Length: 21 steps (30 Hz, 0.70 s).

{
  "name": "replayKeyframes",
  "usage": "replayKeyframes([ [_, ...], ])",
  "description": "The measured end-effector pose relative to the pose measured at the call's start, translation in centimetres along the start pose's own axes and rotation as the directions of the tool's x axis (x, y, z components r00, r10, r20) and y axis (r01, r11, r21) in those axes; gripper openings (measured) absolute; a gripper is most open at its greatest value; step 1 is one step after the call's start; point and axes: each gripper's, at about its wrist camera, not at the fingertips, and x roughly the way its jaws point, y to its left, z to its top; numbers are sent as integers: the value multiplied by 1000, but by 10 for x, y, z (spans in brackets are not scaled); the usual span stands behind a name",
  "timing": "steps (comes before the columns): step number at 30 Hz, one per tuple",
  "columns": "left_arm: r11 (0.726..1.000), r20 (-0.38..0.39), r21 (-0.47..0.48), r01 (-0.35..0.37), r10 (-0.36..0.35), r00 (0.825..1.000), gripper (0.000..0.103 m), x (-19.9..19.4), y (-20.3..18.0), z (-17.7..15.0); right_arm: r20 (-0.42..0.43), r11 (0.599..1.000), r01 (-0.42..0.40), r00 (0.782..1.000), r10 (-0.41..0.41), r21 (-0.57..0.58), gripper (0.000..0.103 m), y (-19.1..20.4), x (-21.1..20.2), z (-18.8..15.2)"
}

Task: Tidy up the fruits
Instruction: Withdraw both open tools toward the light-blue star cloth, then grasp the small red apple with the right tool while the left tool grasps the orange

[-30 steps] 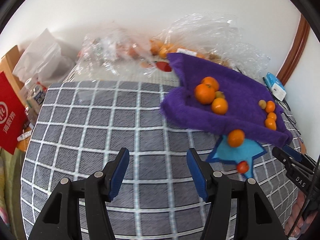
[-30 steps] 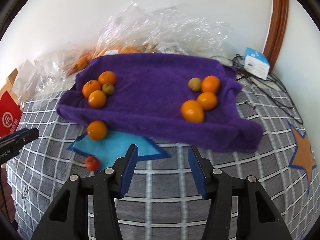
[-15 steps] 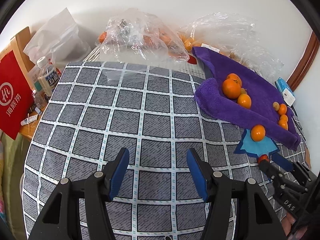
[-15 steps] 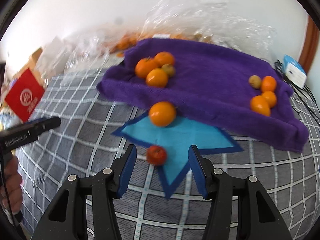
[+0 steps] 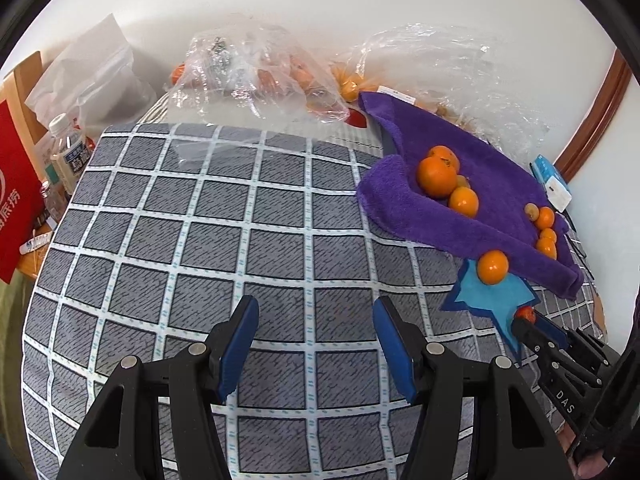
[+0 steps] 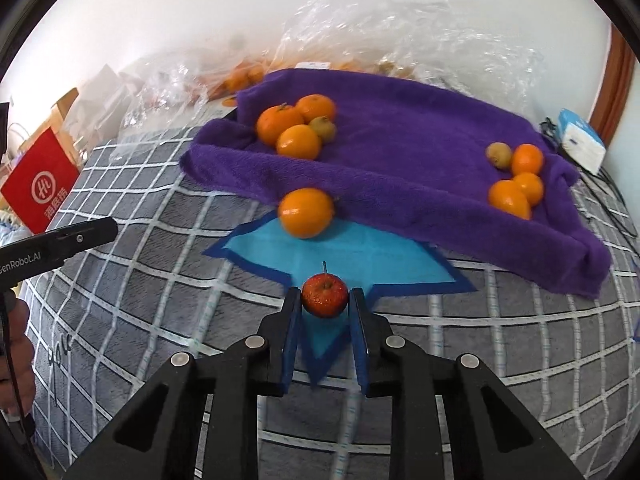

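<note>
A small red apple (image 6: 324, 295) with a stem sits on a blue star patch (image 6: 360, 258). My right gripper (image 6: 325, 304) is shut on it, pads touching both sides; it also shows in the left wrist view (image 5: 525, 314). A loose orange (image 6: 306, 212) lies at the edge of the purple towel (image 6: 412, 152). The towel holds one cluster of oranges (image 6: 298, 126) at left and another cluster (image 6: 516, 184) at right. My left gripper (image 5: 316, 344) is open and empty over the grey checked cover (image 5: 200, 240), far left of the fruit.
Clear plastic bags of fruit (image 5: 260, 76) lie against the back wall. A red paper bag (image 5: 16, 200) and a bottle (image 5: 70, 152) stand at the left edge. A white and blue box (image 6: 580, 140) with cables lies at the right.
My right gripper moved forward and closed on the red apple. My left gripper swung left and back, away from the towel.
</note>
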Motion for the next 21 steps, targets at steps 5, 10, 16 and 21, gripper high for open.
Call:
replayKeyframes([
  [5,999,-13,10,43,-43,999,57,3,-15,5,13,997,53,998,-53,50,24,-31,-9,0],
  [10,997,-26,42,58,-57,998,57,10,-36,7,21,989,79,996,-82,125,24,-63,-15,-1],
  [16,995,-39,66,68,-65,997,57,20,-60,9,20,983,109,993,-113,151,24,-87,-14,-4],
  [21,992,-44,66,107,-104,994,57,26,-80,14,18,978,138,990,-143,158,24,-103,-16,-7],
])
